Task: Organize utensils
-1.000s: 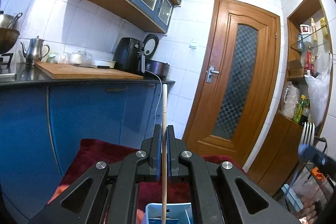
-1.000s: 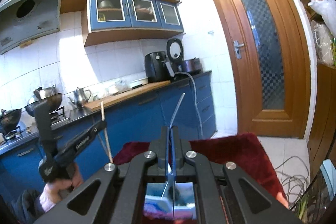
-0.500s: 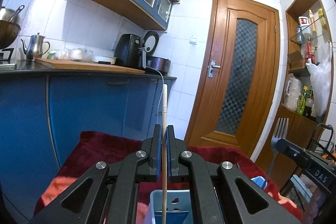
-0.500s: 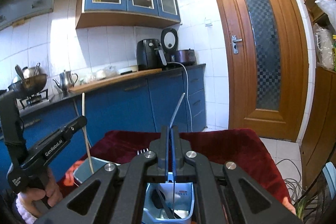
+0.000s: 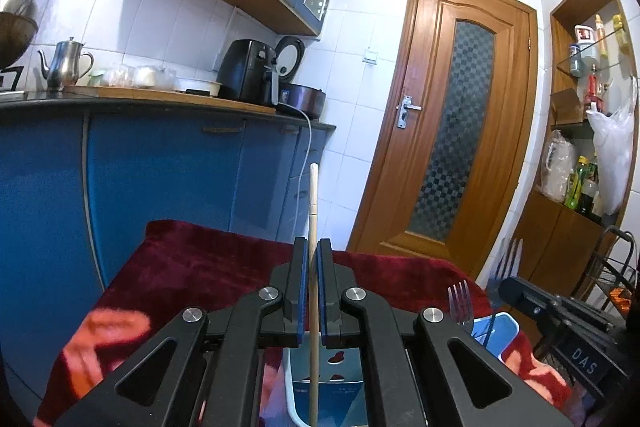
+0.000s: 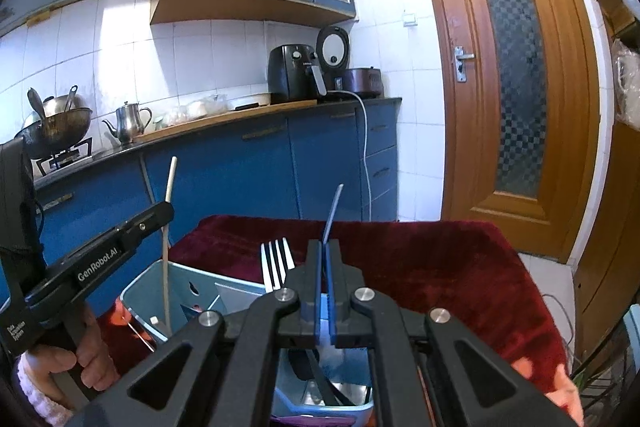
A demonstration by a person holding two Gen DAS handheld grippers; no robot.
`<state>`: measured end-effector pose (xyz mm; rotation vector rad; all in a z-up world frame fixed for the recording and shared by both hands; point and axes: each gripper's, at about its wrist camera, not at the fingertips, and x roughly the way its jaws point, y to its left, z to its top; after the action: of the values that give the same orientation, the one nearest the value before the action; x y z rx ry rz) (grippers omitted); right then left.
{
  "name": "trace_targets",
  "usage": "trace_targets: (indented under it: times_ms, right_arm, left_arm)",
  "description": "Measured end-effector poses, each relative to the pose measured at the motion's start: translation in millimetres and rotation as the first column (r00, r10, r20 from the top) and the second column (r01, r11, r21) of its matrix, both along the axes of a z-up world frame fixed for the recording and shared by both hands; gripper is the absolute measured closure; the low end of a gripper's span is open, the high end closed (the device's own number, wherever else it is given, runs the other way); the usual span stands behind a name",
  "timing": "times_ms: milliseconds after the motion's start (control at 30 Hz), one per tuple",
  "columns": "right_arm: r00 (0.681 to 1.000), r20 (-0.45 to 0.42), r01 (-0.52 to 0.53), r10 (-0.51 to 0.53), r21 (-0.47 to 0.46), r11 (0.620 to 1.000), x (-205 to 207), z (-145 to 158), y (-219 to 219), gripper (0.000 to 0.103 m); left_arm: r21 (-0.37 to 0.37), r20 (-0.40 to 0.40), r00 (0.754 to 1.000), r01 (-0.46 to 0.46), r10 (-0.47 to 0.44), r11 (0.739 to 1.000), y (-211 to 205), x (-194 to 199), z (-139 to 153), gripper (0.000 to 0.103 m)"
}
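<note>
We are looking across a kitchen, with the long blue cabinets (image 6: 224, 163) filling the left and middle of both views and the brown wooden door (image 5: 448, 131) standing at the right. Below them, across the lower half of each frame, spreads the dark red cloth (image 6: 420, 259) over our table.

On that cloth, at the bottom centre of the right wrist view, sits the light blue utensil holder (image 6: 148, 287), divided into compartments. One fork (image 6: 276, 267) stands in it with its prongs up, just left of our right fingers.

Now the left gripper (image 5: 313, 291), bottom centre in its own view: its fingers are clamped on a pale wooden chopstick (image 5: 314, 227), which stands upright with its top against the blue cabinets and its lower end down inside the holder. From the right wrist view we see that same gripper at the lower left, a person's hand (image 6: 76, 359) wrapped around its handle, and the chopstick dropping into the holder's left compartment.

The right gripper (image 6: 325, 275), bottom centre of its view, has its fingers pressed tight on a thin metal utensil handle (image 6: 334, 211) that pokes up and slightly right above them. Its lower part runs down behind the fingers toward the holder; which compartment, we cannot tell.
</note>
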<state>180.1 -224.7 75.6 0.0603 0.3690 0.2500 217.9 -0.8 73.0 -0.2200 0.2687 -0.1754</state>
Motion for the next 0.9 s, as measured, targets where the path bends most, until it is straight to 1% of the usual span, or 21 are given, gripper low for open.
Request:
trace_targets:
  times_ms: [133,233,300,367,567,633,700,733,800,900]
  right_arm:
    - [1.000,-0.020,-0.014,0.014,0.028,1.000,2.0,-4.4,-2.8,0.100]
    - [0.999,-0.029,-0.025,0.027,0.051,0.998,2.7,-5.3,-4.0,0.099]
    - [0.999,-0.030,-0.029,0.031,0.064,0.998,2.0,-5.0,-4.9,0.095]
    - [0.999,-0.024,-0.035,0.037,0.072,0.997,0.4,-3.9,-5.5,0.089]
    - [0.999,0.004,-0.050,0.050,0.098,0.994,-7.0,1.5,-6.4,0.085]
    - [0.999,0.014,-0.052,0.051,0.108,0.993,-9.5,2.5,-7.6,0.083]
    - [0.998,0.020,-0.054,0.052,0.120,0.991,-11.7,4.1,-8.0,0.083]
    - [0.998,0.021,-0.055,0.053,0.123,0.991,-12.3,4.7,-8.2,0.083]
    - [0.998,0.023,-0.055,0.052,0.128,0.990,-12.4,5.3,-8.7,0.083]
    - [0.998,0.020,-0.058,0.056,0.131,0.990,-12.5,5.7,-8.8,0.083]
  left_arm:
    - [-0.004,-0.030,0.999,0.010,-0.010,1.000,-1.2,2.9,-1.3,0.097]
    - [-0.013,-0.049,0.999,0.019,-0.019,1.000,-1.4,3.9,-2.1,0.090]
    - [-0.018,-0.049,0.998,0.024,-0.024,1.000,-1.5,2.5,-1.6,0.084]
    - [-0.019,-0.046,0.998,0.031,-0.032,0.999,-2.7,0.3,0.4,0.083]
    - [-0.012,-0.039,0.998,0.054,-0.054,0.998,-6.2,-5.7,5.9,0.082]
    - [-0.008,-0.032,0.998,0.057,-0.057,0.998,-6.9,-7.3,7.6,0.080]
    - [0.002,-0.028,0.998,0.058,-0.058,0.998,-8.1,-8.2,9.0,0.076]
    - [0.004,-0.028,0.998,0.058,-0.058,0.998,-7.9,-8.1,9.4,0.075]
    - [0.009,-0.034,0.998,0.060,-0.060,0.998,-8.4,-6.5,9.1,0.074]
    - [0.011,-0.065,0.996,0.055,-0.054,0.998,-8.3,0.9,12.1,0.074]
